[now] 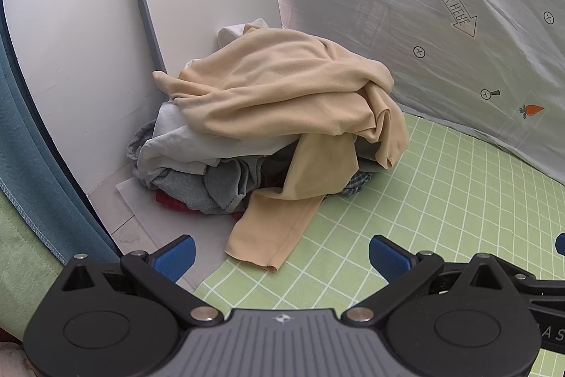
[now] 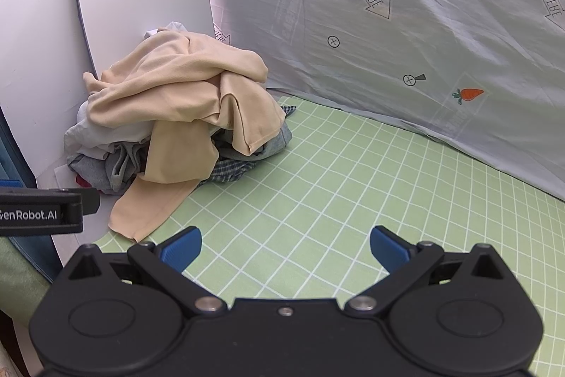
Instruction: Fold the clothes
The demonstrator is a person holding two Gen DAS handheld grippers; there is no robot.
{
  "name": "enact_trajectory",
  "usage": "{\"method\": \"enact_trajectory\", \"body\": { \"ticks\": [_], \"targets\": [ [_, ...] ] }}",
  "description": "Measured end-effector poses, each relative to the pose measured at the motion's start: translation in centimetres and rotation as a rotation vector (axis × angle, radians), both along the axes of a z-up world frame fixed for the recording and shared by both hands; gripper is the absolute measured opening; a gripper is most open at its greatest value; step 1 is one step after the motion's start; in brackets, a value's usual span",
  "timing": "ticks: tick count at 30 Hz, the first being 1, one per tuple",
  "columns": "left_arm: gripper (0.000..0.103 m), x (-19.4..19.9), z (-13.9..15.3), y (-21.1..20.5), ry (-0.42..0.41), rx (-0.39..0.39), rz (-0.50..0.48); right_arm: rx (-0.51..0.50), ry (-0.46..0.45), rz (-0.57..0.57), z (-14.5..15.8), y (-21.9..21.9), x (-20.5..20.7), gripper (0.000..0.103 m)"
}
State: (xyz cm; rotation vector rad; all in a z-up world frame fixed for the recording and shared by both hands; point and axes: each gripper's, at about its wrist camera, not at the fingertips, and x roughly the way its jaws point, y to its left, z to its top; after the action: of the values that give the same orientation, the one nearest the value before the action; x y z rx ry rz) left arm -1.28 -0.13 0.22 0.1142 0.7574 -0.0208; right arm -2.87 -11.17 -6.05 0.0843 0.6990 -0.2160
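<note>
1. My left gripper [image 1: 281, 257] was spread wide and held nothing.
2. My right gripper [image 2: 285, 248] was also spread, empty, above the green mat [image 2: 335, 193].
3. The clothes pile [image 1: 268, 122] lay ahead in the corner, apart from all fingers.
4. A beige sleeve [image 1: 272, 228] hung down nearest my left fingers.

Left black two-finger gripper with blue ribbed pads [image 1: 281, 257]: jaws spread wide, nothing between them, held low and level. Right black two-finger gripper with blue pads [image 2: 285, 248]: same, jaws wide apart, empty. Left gripper's body shows at right view's left edge.
</note>
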Motion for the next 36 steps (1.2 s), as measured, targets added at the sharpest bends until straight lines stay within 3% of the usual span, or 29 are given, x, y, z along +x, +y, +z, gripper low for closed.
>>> {"method": "enact_trajectory", "body": {
  "ticks": [15, 22, 29, 34, 36],
  "targets": [
    [0.103, 0.5, -0.3, 0.2, 0.020, 0.005, 0.002, 0.007, 0.012, -0.002, -0.3, -0.1, 0.4, 0.103],
    [0.103, 2.8, -0.6, 0.6, 0.048, -0.002, 0.012, 0.005, 0.028, -0.009, -0.9, -0.4, 2.0, 0.103],
    [0.103, 8.2, -0.6, 1.3, 0.089, -0.023, 0.029, -0.026, 0.038, 0.018, -1.6, -1.0, 7.0, 0.103],
    [0.101, 13.4, -0.2, 2.3, 0.081, -0.060, 0.051, -0.045, 0.018, 0.082, -1.4, -1.1, 13.1, 0.097],
    [0.096, 15.2, -0.4, 2.8, 0.087, -0.071, 0.062, -0.055, 0.021, 0.109, -1.6, -0.9, 15.9, 0.095]
  ]
}}
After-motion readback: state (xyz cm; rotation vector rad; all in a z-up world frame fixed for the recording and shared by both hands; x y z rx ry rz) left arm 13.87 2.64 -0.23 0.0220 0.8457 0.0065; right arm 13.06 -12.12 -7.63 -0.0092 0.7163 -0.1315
